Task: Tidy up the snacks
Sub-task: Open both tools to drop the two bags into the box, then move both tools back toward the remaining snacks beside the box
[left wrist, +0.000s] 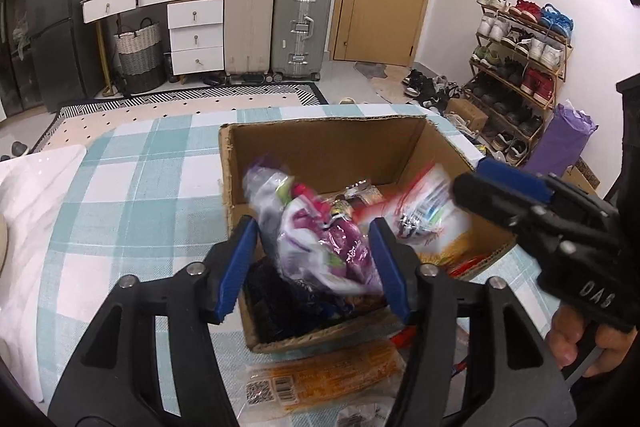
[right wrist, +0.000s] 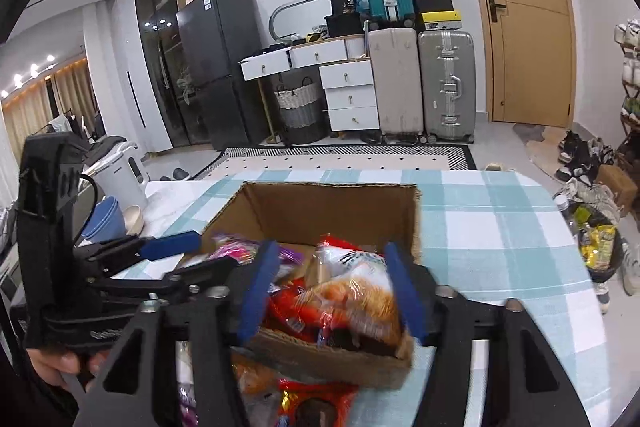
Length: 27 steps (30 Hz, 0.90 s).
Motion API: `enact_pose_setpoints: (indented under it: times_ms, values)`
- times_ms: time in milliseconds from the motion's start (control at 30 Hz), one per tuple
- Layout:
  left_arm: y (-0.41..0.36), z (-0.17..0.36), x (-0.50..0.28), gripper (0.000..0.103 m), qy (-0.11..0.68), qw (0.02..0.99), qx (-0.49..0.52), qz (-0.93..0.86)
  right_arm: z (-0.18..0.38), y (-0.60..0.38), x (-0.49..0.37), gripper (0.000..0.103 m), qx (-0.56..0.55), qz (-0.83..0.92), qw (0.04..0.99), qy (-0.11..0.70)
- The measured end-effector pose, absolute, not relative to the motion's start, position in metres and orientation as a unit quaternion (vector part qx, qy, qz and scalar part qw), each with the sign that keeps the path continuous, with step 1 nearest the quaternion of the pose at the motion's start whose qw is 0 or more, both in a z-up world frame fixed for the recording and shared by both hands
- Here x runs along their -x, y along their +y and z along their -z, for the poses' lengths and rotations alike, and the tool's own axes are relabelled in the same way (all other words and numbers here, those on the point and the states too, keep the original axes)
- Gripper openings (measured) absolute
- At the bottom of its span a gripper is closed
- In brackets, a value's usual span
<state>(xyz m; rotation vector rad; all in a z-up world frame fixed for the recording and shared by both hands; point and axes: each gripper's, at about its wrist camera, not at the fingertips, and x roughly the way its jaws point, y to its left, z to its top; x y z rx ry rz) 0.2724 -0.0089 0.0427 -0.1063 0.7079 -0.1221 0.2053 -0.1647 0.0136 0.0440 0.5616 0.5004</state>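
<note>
- Left wrist view: the left tongs (left wrist: 314,263) stand apart over the open brown cardboard box (left wrist: 332,151), with a blurred purple-and-white snack bag (left wrist: 320,243) between the blue pads, untouched by them.
- The right tongs (right wrist: 332,291) also stand apart, over a white-and-orange snack bag (right wrist: 360,287) in the same box.
- The box sits on a teal-and-white checked worktop (left wrist: 132,187); an orange snack packet (left wrist: 328,379) lies just before it.
</note>
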Motion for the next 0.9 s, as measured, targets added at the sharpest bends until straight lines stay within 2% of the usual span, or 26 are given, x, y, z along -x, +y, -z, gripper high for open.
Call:
enact_pose_setpoints:
  times_ms: [100, 167, 200, 233, 533, 900]
  values:
    - [-0.008, -0.048, -0.263, 0.069, 0.34, 0.936, 0.056, 0.073, -0.014, -0.176, -0.196, 0.101, -0.029, -0.237, 0.933, 0.268]
    - [-0.008, -0.054, -0.253, 0.091, 0.33, 0.94, 0.05, 0.066, -0.014, -0.183, -0.19, 0.102, -0.035, -0.233, 0.934, 0.27]
    - [-0.008, -0.056, -0.248, 0.094, 0.319, 0.945, 0.042, 0.056, -0.014, -0.185, -0.187, 0.102, -0.039, -0.233, 0.932, 0.274]
    - [-0.008, -0.058, -0.243, 0.102, 0.313, 0.947, 0.039, 0.052, -0.013, -0.188, -0.185, 0.102, -0.044, -0.233, 0.931, 0.278]
    - [0.007, -0.066, -0.197, 0.102, 0.302, 0.951, 0.051, 0.034, -0.007, -0.192, -0.148, 0.102, -0.039, -0.241, 0.924, 0.293]
    - [0.023, -0.05, -0.136, 0.102, 0.321, 0.945, 0.053, 0.016, 0.013, -0.194, -0.114, 0.102, -0.037, -0.258, 0.909, 0.324]
